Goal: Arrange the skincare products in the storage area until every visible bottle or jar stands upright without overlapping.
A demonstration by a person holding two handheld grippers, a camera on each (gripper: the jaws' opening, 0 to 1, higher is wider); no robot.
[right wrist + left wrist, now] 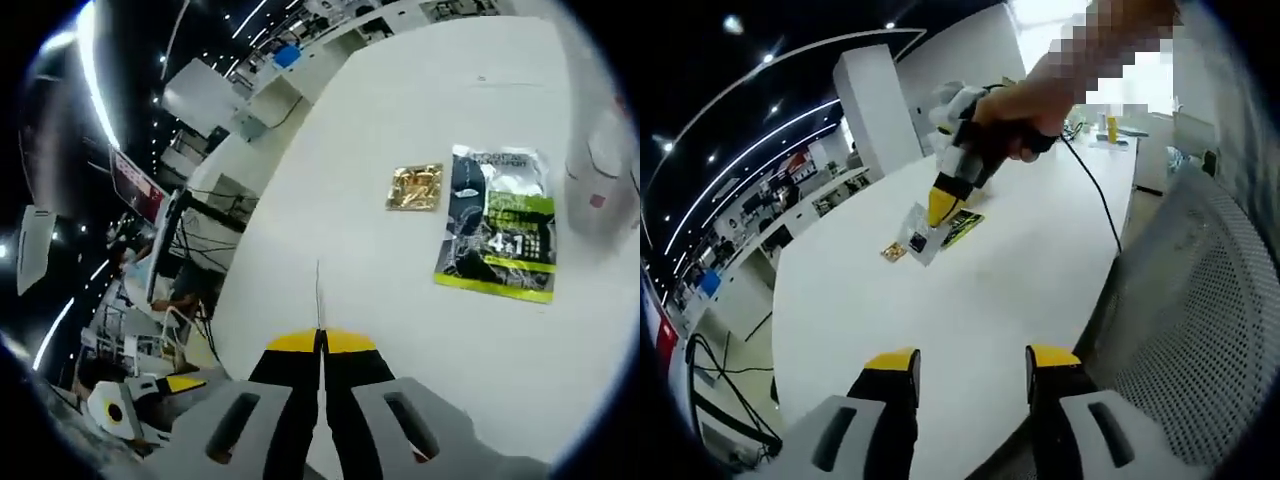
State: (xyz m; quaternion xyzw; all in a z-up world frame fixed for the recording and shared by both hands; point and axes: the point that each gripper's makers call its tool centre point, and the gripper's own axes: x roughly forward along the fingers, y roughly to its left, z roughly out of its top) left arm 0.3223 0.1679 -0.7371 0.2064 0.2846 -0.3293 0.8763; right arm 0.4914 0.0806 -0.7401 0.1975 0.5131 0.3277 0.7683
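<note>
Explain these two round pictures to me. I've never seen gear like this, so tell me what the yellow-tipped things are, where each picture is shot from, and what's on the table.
There is no robot here. A person holds a hand-held gripper in each hand, a pistol-like tool with two yellow-tipped jaws, and a fisheye camera rides on each one.

The left gripper view looks along the left hand-held gripper, whose jaws stand open over the white table. Across the table a person's hand holds the right hand-held gripper, which points down at the packets.

The right gripper view looks along that second tool. Its jaws are shut, seemingly on a thin clear sheet.

On the table lie a small gold packet, a green and black sachet and a blurry clear package.
</note>
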